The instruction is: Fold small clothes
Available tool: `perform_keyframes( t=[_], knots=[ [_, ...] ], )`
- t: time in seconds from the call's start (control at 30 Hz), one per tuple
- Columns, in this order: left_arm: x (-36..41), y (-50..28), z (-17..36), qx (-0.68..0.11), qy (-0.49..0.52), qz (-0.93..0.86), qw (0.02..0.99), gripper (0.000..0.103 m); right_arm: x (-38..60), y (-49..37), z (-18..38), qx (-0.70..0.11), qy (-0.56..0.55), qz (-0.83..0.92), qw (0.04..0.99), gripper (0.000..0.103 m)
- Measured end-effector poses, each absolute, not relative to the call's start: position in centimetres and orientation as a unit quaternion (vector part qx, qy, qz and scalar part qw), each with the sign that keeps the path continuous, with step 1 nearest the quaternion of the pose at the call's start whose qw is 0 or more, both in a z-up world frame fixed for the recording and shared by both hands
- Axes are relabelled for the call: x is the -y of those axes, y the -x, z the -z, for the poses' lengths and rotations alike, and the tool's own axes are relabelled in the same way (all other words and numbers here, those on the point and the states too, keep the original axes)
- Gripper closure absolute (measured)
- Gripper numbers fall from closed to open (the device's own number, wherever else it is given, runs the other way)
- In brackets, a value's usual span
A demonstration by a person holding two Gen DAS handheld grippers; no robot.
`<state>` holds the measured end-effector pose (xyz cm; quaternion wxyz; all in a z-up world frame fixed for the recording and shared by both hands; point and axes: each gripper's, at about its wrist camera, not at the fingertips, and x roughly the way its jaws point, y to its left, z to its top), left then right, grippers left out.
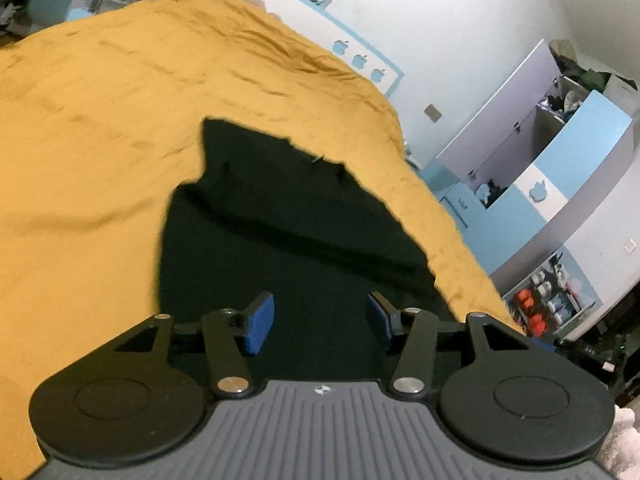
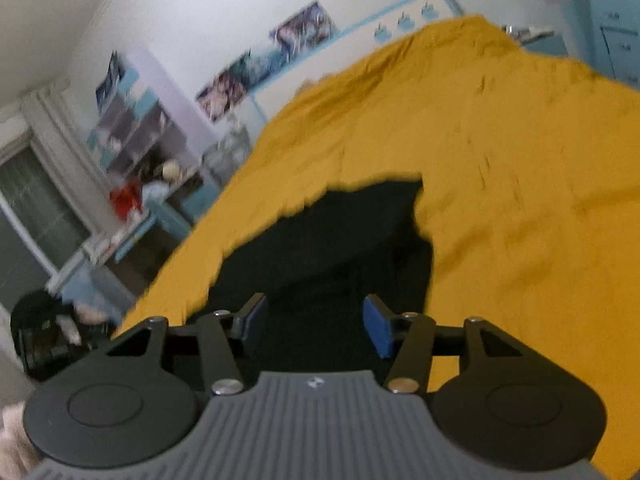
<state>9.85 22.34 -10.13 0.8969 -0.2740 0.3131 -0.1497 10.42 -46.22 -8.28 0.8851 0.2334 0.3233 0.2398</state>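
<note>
A black garment [image 1: 280, 216] lies spread on a mustard-yellow bedspread [image 1: 100, 140], with a fold ridge running across it. My left gripper [image 1: 320, 322] hovers above its near part, blue pads apart, nothing between them. In the right wrist view the same black garment [image 2: 340, 240] lies on the yellow bedspread [image 2: 520, 160]. My right gripper [image 2: 316, 328] hangs over its near edge, jaws open and empty. The right view is blurred by motion.
A white wall with a blue-trimmed headboard [image 1: 360, 60] stands behind the bed. Blue and grey cabinets [image 1: 560, 168] stand to the right in the left view. Shelves and clutter [image 2: 132, 152] and a window [image 2: 32, 208] lie left of the bed.
</note>
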Motion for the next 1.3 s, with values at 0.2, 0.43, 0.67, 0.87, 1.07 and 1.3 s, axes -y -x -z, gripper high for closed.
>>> perform_keyframes(
  t=[0.2,0.43,0.67,0.87,1.07,1.3],
  knots=[
    [-24.8,-5.2,13.4,-0.319,0.298,0.149,0.887,0.043,46.8,-5.6,14.8,-0.379,-0.236,-0.25,0.859,0.053],
    [-27.1,-4.6,17.9,-0.326,0.378,0.142,0.855,0.043,46.0,-4.3,19.4,-0.418,-0.258,-0.256,0.833,0.053],
    [-27.4,-5.0,20.9,-0.344,0.452,0.193,0.8,0.038,45.6,-2.8,20.0,-0.437,-0.292,-0.304,0.794,0.043],
    [-24.6,-6.0,22.4,-0.384,0.427,0.228,0.786,0.036,45.7,-2.2,20.3,-0.452,-0.318,-0.33,0.765,0.042],
    [-23.8,-6.8,22.1,-0.381,0.432,0.222,0.787,0.036,45.4,-2.3,19.9,-0.451,-0.322,-0.335,0.762,0.043],
    [-23.5,-6.5,22.6,-0.376,0.45,0.216,0.78,0.033,45.8,-2.1,20.2,-0.462,-0.305,-0.307,0.774,0.044]
  ],
)
